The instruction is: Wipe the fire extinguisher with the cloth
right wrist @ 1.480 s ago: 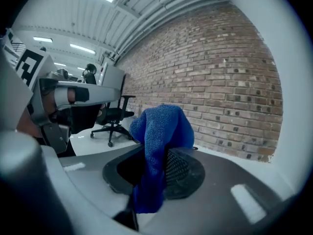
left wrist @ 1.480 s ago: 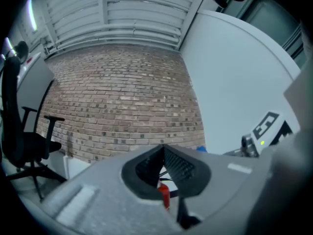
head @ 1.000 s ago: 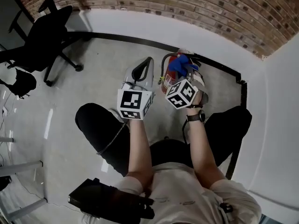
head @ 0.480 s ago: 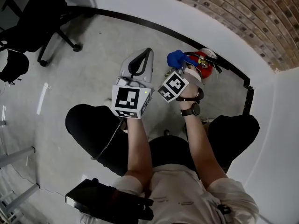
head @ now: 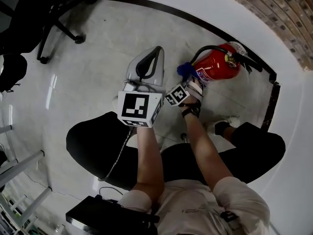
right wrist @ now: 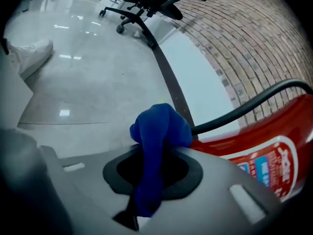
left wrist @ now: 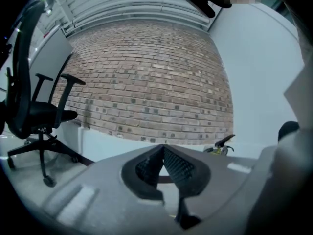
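A red fire extinguisher [head: 217, 64] with a black hose [head: 204, 52] shows along its length near the white wall in the head view. My right gripper [head: 189, 78] is shut on a blue cloth [head: 185, 70], and the cloth lies against the cylinder's lower left end. In the right gripper view the cloth [right wrist: 157, 136] bunches out of the right gripper [right wrist: 152, 156], right beside the red body [right wrist: 259, 151] and hose [right wrist: 244, 106]. My left gripper [head: 149, 65] hovers left of the extinguisher, shut with nothing in it; its jaws meet at the tip [left wrist: 163, 149].
A black office chair [head: 29, 18] stands at the far left, with a dark bag [head: 12, 72] below it. A black baseboard [head: 161, 10] runs along the white wall under the brick wall [left wrist: 146, 82]. The person's knees [head: 93, 136] flank the arms.
The right gripper with the cloth has gone from the extinguisher's valve end to its side. The head view has shifted, so the cylinder shows lengthwise. The left gripper has barely moved.
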{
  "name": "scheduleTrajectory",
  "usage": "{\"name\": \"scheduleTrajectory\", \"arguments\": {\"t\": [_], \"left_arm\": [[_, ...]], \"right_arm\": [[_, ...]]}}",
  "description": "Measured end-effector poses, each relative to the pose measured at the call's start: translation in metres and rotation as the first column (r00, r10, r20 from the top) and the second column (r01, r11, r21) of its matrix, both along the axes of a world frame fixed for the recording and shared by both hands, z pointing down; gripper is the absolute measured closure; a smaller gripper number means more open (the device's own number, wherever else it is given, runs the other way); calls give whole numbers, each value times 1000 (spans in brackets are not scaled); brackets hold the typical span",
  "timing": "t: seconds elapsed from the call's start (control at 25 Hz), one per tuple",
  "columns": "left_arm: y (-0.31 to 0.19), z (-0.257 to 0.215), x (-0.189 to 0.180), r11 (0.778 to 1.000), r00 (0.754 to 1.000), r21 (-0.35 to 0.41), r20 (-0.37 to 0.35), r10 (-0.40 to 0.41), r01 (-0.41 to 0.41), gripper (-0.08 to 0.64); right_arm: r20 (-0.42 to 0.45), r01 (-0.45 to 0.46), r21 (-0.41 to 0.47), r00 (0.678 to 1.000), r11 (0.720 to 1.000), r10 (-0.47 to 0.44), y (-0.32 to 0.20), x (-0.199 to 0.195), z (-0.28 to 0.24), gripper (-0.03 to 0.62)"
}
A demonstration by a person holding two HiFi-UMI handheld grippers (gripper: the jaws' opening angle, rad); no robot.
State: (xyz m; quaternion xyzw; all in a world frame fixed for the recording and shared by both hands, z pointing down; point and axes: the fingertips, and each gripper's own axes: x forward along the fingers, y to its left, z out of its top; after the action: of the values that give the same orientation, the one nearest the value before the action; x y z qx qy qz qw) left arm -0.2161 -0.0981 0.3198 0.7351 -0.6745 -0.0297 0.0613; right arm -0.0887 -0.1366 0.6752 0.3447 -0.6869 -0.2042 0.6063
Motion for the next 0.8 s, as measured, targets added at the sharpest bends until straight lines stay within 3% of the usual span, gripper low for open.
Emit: {"name": "scheduleTrajectory", "arguments": {"t": [0.2,0.28,0.4,0.6,0.68,0.8], "left_arm": [[-9,19,2,999,1000,-45,2,10,-10,558],[-14,25,5,997,999,-67,12,32,-31,558],[-23,33,15,992,996,-99,30,87,-83,558],[-41,37,36,974,979,-117,49,199,-192,558],[-43,35,43,967,970,-111,51,236,-230,558],[-44,25,58,955,955,-78,47,291,-287,558]], "right_arm": [[14,-30,-8,999,1000,30,-5,-1,41,517],[33,-66,-88,997,994,70,0,5,65,517],[38,-157,-246,985,956,171,12,27,106,517],[97,-169,-341,972,925,213,16,32,123,518],[225,-128,-413,945,902,238,29,16,108,515],[460,-81,-479,825,874,329,51,3,48,512]]}}
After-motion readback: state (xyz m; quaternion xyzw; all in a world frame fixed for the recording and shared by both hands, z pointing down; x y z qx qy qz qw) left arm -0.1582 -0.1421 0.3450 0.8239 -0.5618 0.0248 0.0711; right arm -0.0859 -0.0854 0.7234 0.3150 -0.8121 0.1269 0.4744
